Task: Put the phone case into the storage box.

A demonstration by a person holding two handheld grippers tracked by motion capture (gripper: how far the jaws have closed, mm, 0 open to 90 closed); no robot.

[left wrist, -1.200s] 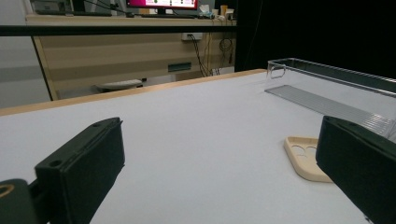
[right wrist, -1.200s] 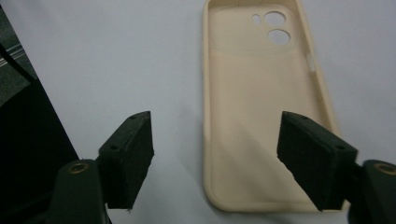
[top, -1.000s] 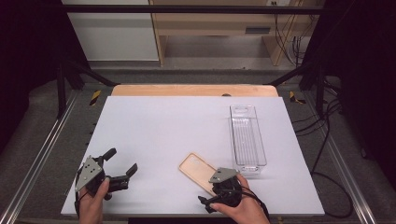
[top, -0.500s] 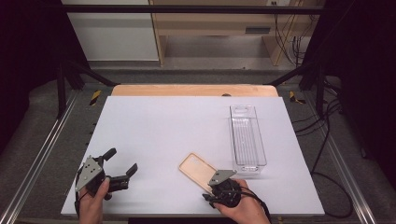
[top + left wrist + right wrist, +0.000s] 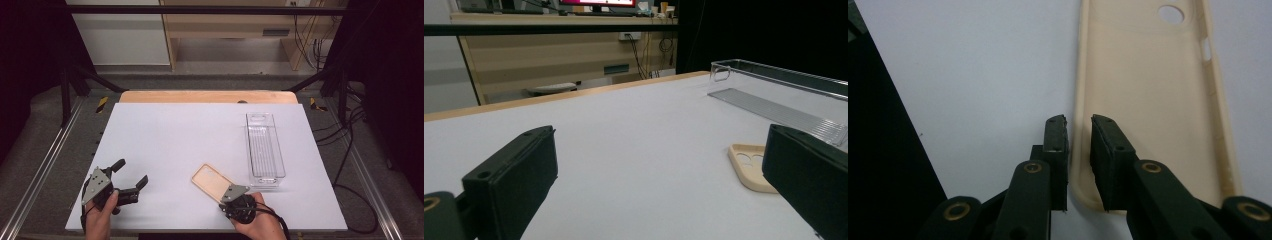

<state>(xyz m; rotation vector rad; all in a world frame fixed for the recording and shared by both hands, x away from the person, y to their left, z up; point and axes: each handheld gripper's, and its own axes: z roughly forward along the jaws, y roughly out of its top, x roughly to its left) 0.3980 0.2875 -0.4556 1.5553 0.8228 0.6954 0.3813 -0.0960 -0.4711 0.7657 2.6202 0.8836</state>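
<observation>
A cream-coloured soft plastic phone case (image 5: 212, 181) lies open side up on the white matte table top (image 5: 190, 135), toward the 5 o'clock part of the sheet in the high view, its long axis running from 10 o'clock to 4 o'clock; a raised lip rims its smooth inner face, a round-cornered camera cut-out sits at the far end (image 5: 1171, 14) and a slim side slot shows on one wall. The right gripper (image 5: 1079, 125), held in a hand (image 5: 260, 225) entering at 6 o'clock, points along the case from its near end, and its black jaws have just been closing: in the right gripper view one ribbed pad (image 5: 1108, 150) stands inside the case and the other outside, with the near side wall between them and a thin gap visible at the tips, so whether the pads press on the wall cannot be told. The left gripper (image 5: 131, 176), at 7 o'clock on the table and gripped by the other hand (image 5: 100, 217), lies level with its two blocky black jaws spread wide and nothing between them. A clear, ridged-floor rectangular plastic tray (image 5: 265, 147) stands just beyond the case at 2 o'clock, close to it but apart, parallel to the table's right edge, with a handle hole in its far wall
</observation>
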